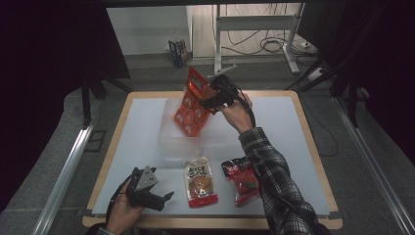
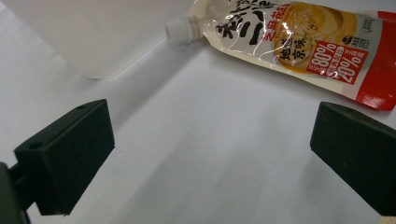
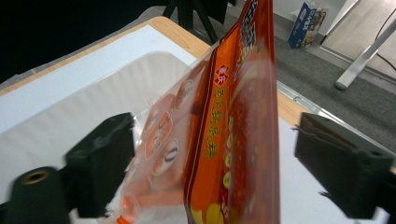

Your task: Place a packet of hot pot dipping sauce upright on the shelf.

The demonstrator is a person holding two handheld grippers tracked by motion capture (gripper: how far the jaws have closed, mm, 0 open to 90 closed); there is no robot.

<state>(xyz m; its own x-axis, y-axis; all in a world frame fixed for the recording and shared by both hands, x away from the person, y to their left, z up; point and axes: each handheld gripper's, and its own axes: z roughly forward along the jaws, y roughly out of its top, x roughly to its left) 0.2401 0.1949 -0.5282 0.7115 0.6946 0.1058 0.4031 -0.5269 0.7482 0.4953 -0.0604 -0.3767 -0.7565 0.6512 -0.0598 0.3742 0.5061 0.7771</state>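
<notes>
Right gripper (image 1: 208,99) raised above the far half of the table, jaws standing wide apart in the right gripper view, with the orange snack bag (image 3: 224,140) upright between them; left pad close against the bag's clear edge, right pad well clear of it, so no clamp on the bag. In the high view, same bag (image 1: 192,105) tilted, lower end down inside the clear plastic tray (image 1: 169,142), upper end beside the gripper. Tray at the middle of the white table mat (image 1: 288,127).

Left gripper (image 1: 159,198) low at the near left corner, held in the left hand (image 1: 122,213), jaws spread wide with only bare mat between them. Just beyond those jaws in the left gripper view, a spouted pouch (image 2: 299,44) lying flat, white cap (image 2: 180,29) toward the tray's edge. To the pouch's right in the high view, a dark red packet (image 1: 242,178) lying beside the plaid sleeve (image 1: 274,181).
</notes>
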